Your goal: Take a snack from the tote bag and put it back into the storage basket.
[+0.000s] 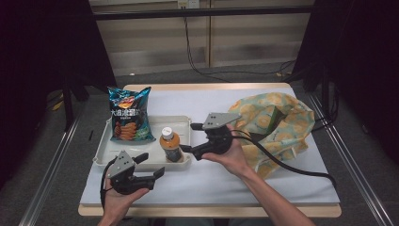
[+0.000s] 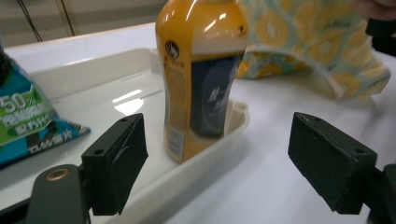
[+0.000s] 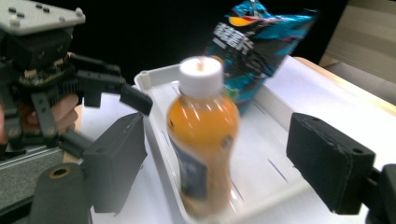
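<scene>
A: From the high view, where's the orange-drink plastic bottle with the white cap [image 1: 171, 145]?

B: Upright in the shallow white plastic tray [image 1: 106, 149] on the pale desk [image 1: 263, 186], at the tray's right end. The right hand-held gripper [image 1: 189, 137] sits just beside it, jaws apart, touching nothing.

A: And the left hand-held gripper [image 1: 152, 164]?

B: Near the tray's front edge, open (both are empty).

A: The left gripper view?

B: The bottle stands beyond 2 spread jaws.

A: The right gripper view?

B: The same bottle between wide jaws, untouched; a blue foil crisp bag [image 3: 254, 49] lies behind.
</scene>
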`<move>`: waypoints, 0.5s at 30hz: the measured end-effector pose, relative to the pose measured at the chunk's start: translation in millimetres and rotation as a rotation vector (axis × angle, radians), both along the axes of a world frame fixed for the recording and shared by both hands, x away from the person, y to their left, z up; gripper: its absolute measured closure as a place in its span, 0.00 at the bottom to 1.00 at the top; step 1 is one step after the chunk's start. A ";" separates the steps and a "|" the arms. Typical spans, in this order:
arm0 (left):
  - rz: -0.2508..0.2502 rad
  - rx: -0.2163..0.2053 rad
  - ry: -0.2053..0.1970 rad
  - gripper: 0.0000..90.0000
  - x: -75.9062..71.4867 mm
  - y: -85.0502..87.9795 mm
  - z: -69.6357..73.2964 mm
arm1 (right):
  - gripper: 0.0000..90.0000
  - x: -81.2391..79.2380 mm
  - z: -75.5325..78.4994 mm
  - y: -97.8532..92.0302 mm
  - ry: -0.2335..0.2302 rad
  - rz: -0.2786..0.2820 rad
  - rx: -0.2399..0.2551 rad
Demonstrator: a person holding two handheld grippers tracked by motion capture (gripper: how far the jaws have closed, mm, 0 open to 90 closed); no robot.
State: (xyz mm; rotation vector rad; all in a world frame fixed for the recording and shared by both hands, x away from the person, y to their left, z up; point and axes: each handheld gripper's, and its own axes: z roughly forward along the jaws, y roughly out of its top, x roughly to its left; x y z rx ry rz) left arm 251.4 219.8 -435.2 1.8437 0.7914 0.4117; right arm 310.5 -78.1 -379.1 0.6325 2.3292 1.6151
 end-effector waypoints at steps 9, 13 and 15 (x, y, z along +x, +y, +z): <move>0.006 0.002 0.003 0.19 20.5 -25.8 6.6 | 0.23 -22.2 2.3 -56.8 -0.010 -0.086 0.015; 0.021 -0.009 0.020 0.18 32.6 -36.2 4.1 | 0.23 -28.7 -3.5 -77.9 0.001 -0.121 0.021; 0.036 0.015 0.005 0.18 37.6 -40.2 2.2 | 0.23 -29.6 -5.2 -86.0 0.008 -0.134 0.021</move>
